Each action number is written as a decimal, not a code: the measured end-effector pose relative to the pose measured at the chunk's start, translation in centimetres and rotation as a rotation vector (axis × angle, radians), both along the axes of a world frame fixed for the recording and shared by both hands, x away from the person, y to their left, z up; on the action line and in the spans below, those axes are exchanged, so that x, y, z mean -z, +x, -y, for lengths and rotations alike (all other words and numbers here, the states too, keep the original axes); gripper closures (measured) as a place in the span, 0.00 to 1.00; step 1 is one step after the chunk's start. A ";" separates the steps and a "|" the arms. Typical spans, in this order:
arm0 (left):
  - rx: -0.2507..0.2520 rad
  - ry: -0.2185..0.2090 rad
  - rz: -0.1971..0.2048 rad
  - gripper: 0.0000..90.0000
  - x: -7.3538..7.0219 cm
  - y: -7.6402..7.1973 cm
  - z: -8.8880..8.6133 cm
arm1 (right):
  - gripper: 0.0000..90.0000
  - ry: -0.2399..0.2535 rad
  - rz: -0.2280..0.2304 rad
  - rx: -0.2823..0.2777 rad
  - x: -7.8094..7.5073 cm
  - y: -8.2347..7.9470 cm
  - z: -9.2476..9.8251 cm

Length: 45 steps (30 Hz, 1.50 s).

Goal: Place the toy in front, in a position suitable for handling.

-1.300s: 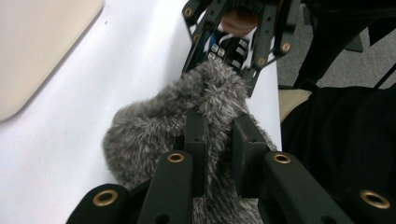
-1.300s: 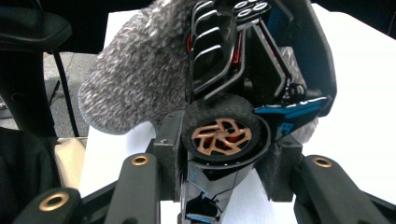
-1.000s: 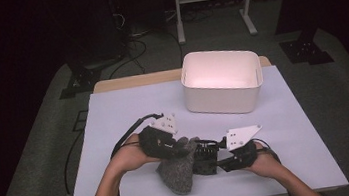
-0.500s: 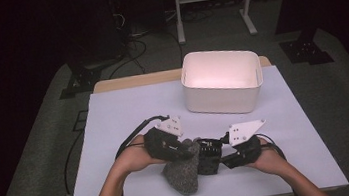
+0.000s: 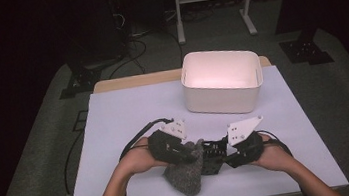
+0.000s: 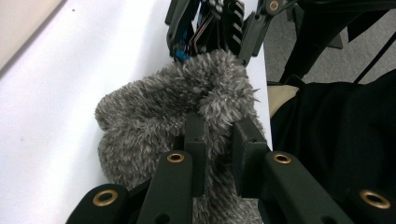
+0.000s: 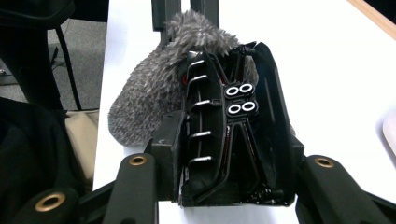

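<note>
**Fuzzy cover going over the black device**

Since a second ago I've lifted the pair slightly off the white table [image 5: 116, 135]. My left gripper [image 6: 217, 135] pinches the grey fuzzy cover [image 6: 154, 121]; my right gripper [image 7: 224, 154] clamps the black device [image 7: 233, 126]. The right gripper view shows the device's ribs and connectors entering the fleece; the high view adds the white bin [image 5: 221, 79] well behind

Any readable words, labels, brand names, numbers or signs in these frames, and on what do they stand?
None can be read.
White rectangular plastic bin: plain walls, no label visible.
Fuzzy grey fabric piece: no tag visible.
Black plastic framed object in the right claw: four small white rings, no lettering.
Left claw: brass rivets, no markings.
Pale lavender table surface: bare of print.
</note>
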<state>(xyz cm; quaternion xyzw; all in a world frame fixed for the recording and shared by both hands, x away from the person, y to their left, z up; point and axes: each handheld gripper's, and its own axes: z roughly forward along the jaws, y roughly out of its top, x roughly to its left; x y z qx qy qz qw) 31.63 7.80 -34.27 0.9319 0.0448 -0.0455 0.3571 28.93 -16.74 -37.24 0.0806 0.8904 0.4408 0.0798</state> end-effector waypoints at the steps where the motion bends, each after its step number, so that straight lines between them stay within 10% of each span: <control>1: 0.002 0.000 -0.002 0.87 0.1 0.1 0.1 | 0.61 -0.003 0.003 -0.001 0.0 0.0 0.1; 19: 0.030 0.065 -0.024 0.87 2.9 0.5 3.5 | 0.61 0.003 -0.008 0.044 0.8 -1.2 4.2; 45: 0.076 0.163 0.071 0.87 2.6 -0.1 8.6 | 0.58 0.015 -0.095 0.130 5.9 -2.3 10.3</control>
